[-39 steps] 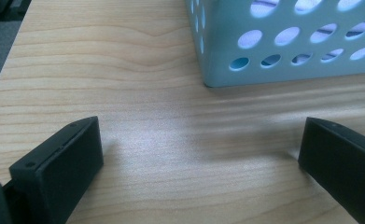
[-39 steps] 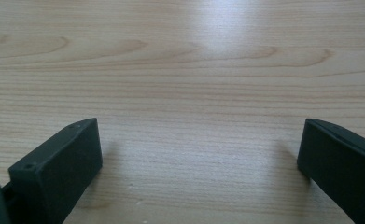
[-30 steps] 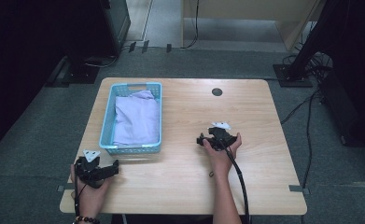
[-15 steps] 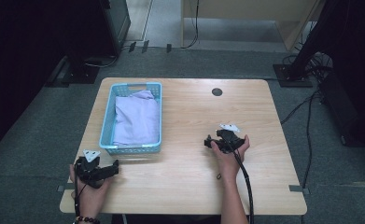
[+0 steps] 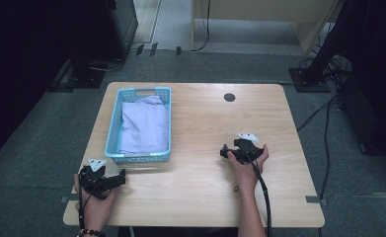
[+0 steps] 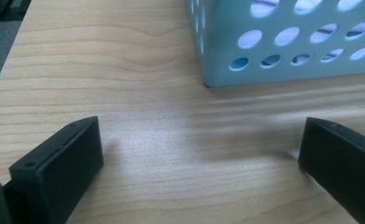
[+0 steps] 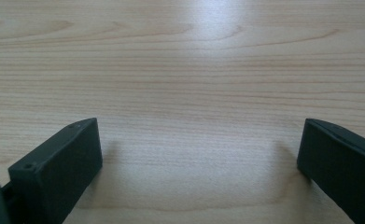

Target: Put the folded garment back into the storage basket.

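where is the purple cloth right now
In the high view the purple cloth lies folded inside the blue basket on the table's left half, just beyond the left gripper, whose jaws stand open.

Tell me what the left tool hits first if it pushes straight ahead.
Probably the near corner of the blue basket: the left tool, jaws open, points across bare wooden table toward it.

A light-wood table (image 5: 200, 128) w/ a dark round cable port (image 5: 229, 97) near its far edge stands on grey carpet (image 5: 42, 148), seen from above. Behind it, a pale wooden furniture unit (image 5: 259, 24) at centre-right and a dark cabinet (image 5: 116, 24) at left. Black cables (image 5: 324, 128) trail over the floor to the table's right, near a black stand base (image 5: 306, 79); a grey tape strip (image 5: 313, 199) marks the carpet by the near-right corner.
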`<state>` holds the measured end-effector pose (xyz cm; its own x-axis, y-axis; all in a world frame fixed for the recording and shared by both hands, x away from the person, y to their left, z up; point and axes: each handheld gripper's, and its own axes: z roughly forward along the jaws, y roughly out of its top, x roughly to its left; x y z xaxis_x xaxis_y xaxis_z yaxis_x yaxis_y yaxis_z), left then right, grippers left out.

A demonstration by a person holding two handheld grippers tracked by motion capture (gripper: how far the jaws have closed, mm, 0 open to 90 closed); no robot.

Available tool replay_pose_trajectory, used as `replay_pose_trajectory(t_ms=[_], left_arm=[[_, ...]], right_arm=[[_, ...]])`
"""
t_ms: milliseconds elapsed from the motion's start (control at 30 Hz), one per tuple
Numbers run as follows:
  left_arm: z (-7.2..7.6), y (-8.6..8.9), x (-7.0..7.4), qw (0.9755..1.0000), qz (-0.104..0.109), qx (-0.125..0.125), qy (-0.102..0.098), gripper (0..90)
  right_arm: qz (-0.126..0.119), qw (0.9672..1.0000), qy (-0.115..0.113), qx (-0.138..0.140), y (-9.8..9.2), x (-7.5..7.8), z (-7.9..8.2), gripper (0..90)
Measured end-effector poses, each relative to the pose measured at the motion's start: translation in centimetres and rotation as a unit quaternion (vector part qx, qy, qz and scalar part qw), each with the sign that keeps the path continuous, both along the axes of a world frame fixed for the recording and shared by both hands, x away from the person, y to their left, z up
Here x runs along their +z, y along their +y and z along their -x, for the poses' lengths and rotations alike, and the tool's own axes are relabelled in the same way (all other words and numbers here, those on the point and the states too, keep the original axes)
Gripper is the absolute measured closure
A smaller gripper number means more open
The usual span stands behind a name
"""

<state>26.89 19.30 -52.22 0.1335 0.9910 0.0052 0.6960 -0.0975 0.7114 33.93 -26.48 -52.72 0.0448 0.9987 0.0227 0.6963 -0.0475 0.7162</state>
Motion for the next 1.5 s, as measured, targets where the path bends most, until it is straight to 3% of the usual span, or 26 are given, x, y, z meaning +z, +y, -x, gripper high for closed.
replay_pose_trajectory(t_ms=[1500], left_arm=[[0.0, 0.0, 0.0, 1.0000, -0.001, -0.003, -0.001, 0.0]], right_arm=[[0.000, 0.9996, 0.000, -0.027, -5.9, -0.1, 2.7, 0.0]])
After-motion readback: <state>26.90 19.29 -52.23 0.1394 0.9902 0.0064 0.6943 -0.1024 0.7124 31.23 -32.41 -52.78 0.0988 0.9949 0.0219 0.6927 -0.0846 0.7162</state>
